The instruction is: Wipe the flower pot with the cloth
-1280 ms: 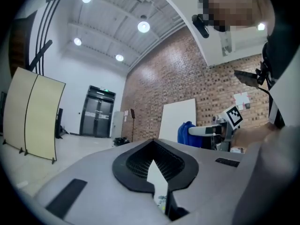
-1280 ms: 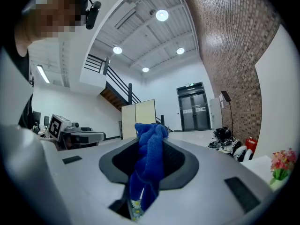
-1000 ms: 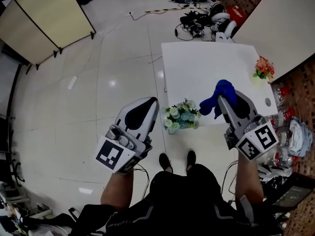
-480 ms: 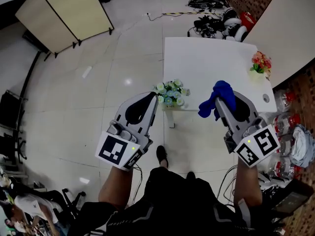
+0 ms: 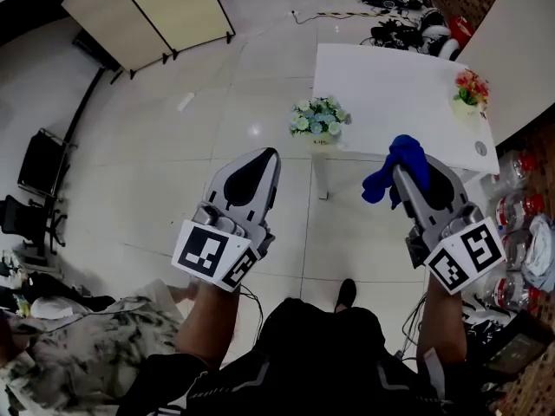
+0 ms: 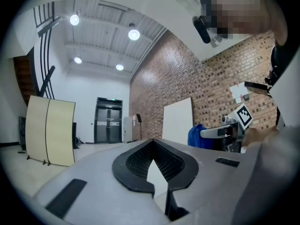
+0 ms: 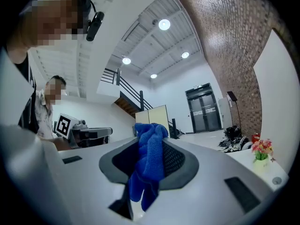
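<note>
At the far left a cream folding screen stood on the pale tiled floor. The left hand-held gripper was held out level over that floor, and its jaws were closed together with nothing between them. Ahead of it and a little to the right, the flower pot stood at the near left corner of the white table. Its white and blue blooms hid most of it, and it was well apart from both grippers.

The right hand-held gripper was held out level too, its tip near the table's front edge. Its jaws were clamped on the blue cloth. The cloth bunched up above the fingertips and hung down in loose folds on the side toward the flower pot, touching neither pot nor table. In the right gripper view the cloth filled the gap between the jaws.

At the table's far right edge stood a second pot with red and orange flowers. Beyond the table, at the right border, a cluster of clear jars sat on the floor.
</note>
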### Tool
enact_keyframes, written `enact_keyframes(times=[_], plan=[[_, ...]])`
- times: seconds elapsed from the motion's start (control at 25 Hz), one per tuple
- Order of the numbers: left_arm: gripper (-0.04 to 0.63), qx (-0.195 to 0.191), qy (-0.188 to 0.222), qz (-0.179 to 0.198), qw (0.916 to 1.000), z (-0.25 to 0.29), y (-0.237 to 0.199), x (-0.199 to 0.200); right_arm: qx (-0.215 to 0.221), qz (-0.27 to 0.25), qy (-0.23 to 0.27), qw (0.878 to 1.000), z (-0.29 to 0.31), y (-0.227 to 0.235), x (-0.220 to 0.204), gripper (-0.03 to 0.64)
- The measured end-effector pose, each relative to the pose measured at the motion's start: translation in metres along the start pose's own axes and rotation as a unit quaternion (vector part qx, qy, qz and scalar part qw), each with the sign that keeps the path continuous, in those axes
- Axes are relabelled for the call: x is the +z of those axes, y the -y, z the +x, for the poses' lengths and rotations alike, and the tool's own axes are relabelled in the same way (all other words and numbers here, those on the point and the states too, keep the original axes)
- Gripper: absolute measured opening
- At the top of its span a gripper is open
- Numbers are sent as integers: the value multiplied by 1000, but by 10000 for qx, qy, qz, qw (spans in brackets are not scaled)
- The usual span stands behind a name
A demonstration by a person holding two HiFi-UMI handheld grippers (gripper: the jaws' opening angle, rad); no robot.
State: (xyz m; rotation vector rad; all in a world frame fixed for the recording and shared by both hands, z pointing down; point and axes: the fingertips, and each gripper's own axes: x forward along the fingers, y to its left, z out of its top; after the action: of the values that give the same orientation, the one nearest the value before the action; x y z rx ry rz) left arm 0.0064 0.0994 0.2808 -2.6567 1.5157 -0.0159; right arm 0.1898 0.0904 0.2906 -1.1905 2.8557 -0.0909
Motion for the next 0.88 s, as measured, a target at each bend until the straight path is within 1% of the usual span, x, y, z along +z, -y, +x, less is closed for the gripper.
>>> enact_keyframes(times=[0.2,0.28,0.36,0.48,0.52,0.6,0.76,0.88], plan=[[3,-378,140,-179,9990,-69,9,2,-273,-41,88,9996,-24,-73,2,101],[3,-526,152,-190,9983,-95,12,2,-417,-16,111,9991,-34,-102,-1,101],[3,-617,149,-241,9977,-117,12,4,-496,-46,63,9987,-43,-129,-4,101],[3,-683,143,-464,9965,-142,14,8,-534,-55,17,9986,-57,-162,-2,101],[3,-698,163,-492,9962,-150,16,11,-538,-92,2,9985,-62,-170,-1,101],[3,-683,234,-425,9965,-163,23,19,-522,-206,-44,9984,-72,-181,0,101],[3,-581,339,-332,9972,-181,42,34,-466,-238,21,9986,-96,-193,11,101],[3,-558,353,-265,9975,-191,59,41,-380,-393,36,9985,-111,-201,20,101]])
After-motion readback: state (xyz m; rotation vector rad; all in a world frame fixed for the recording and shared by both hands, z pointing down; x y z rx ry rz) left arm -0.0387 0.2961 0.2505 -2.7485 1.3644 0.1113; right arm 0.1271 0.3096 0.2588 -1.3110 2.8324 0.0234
